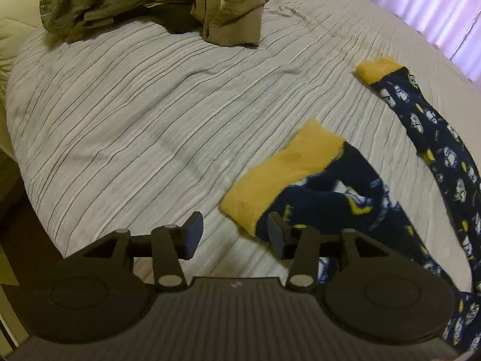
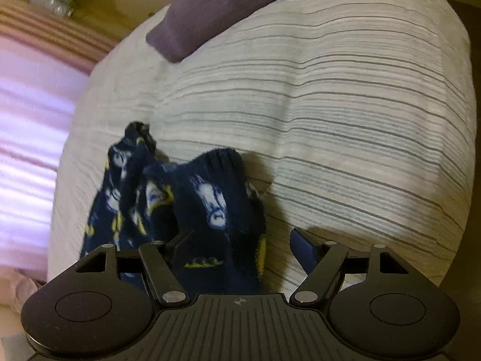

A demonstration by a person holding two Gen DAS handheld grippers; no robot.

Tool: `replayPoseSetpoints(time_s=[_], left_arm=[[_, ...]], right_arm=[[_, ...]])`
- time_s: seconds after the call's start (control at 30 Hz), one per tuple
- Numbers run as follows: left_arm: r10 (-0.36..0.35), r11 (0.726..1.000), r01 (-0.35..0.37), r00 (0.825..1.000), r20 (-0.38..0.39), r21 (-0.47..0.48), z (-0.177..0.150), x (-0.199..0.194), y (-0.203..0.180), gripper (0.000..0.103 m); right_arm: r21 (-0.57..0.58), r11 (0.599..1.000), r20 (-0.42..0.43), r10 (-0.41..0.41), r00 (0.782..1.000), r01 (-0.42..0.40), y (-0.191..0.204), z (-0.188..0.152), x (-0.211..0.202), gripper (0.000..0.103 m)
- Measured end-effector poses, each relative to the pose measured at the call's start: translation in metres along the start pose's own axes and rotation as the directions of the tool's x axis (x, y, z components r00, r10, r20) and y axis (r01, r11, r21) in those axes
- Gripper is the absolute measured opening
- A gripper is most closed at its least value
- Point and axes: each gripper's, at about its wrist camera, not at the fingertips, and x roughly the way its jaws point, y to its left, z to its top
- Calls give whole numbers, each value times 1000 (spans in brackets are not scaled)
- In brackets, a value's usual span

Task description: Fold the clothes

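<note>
Navy fleece pyjama trousers with a white and yellow print lie on the bed, legs spread. In the left wrist view the near leg's yellow cuff (image 1: 279, 174) lies just beyond my left gripper (image 1: 234, 236), and the far leg (image 1: 433, 132) runs along the right. The left gripper is open over bare bed cover, with its right fingertip (image 1: 275, 236) at the edge of the navy cloth. In the right wrist view a bunched part of the trousers (image 2: 210, 198) stands up between the fingers of my right gripper (image 2: 242, 246). It is open, its right pad (image 2: 302, 245) clear of the cloth.
The bed has a grey striped cover (image 1: 135, 120). A heap of olive green clothes (image 1: 144, 3) lies at its far left. A purple garment with a cream cuff (image 2: 216, 9) lies at the far end in the right wrist view. Pink curtains (image 1: 436, 9) hang beyond the bed's edge.
</note>
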Motion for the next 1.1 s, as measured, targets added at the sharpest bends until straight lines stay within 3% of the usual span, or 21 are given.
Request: replayPoseSetpoints(time_s=[0.1, 0.23, 0.27, 0.3, 0.33, 0.43, 0.53, 0.6, 0.63, 0.67, 0.7, 0.73, 0.9, 1.0, 1.1], left_arm=[[-42, 995, 41, 999, 9, 96, 13, 18, -14, 47], [-50, 964, 39, 998, 35, 261, 39, 53, -47, 58], [-47, 960, 38, 999, 27, 278, 44, 63, -52, 60], [-41, 957, 35, 999, 14, 288, 48, 74, -55, 60], [-33, 953, 35, 999, -12, 301, 50, 85, -57, 56], [-44, 946, 64, 997, -68, 317, 50, 104, -57, 3], [-84, 950, 108, 992, -92, 294, 49, 99, -50, 1], [-108, 955, 132, 989, -102, 266, 50, 90, -42, 7], [-114, 955, 137, 988, -102, 263, 51, 85, -38, 22], [-115, 954, 136, 989, -96, 267, 53, 83, -36, 39], [-113, 953, 131, 990, -82, 274, 55, 81, -34, 44], [-111, 952, 127, 991, -73, 279, 59, 81, -33, 46], [-125, 942, 148, 988, -95, 300, 66, 103, -47, 48], [-105, 925, 136, 989, -106, 355, 59, 114, -57, 48], [-116, 930, 144, 988, -101, 337, 57, 114, -54, 48]], right_arm=[[-38, 999, 11, -14, 1000, 14, 5, -1, 1, 74], [-77, 997, 13, -20, 1000, 21, 15, -1, 6, 73], [-88, 996, 12, -16, 1000, 17, 18, -2, 8, 64], [-103, 994, 5, -17, 1000, 18, 23, -4, 11, 35], [-121, 992, -6, -27, 1000, 26, 28, -7, 15, 11], [-180, 982, 13, -63, 998, 64, 45, -15, 16, 5], [-214, 973, 40, -83, 996, 89, 54, -16, 7, 5], [-245, 962, 37, -117, 992, 122, 58, -13, 0, 6], [-263, 953, 35, -150, 988, 153, 61, -11, -4, 12], [-275, 944, 40, -176, 984, 180, 65, -9, -8, 24], [-290, 935, 68, -191, 979, 203, 70, -7, -14, 59], [-305, 926, 119, -196, 973, 224, 76, -7, -21, 78], [-452, 876, 146, -117, 982, 171, 111, 6, -10, 78], [-566, 813, 69, -117, 991, 136, 129, 7, 27, 78], [-631, 767, 13, -144, 989, 120, 135, 6, 61, 78]])
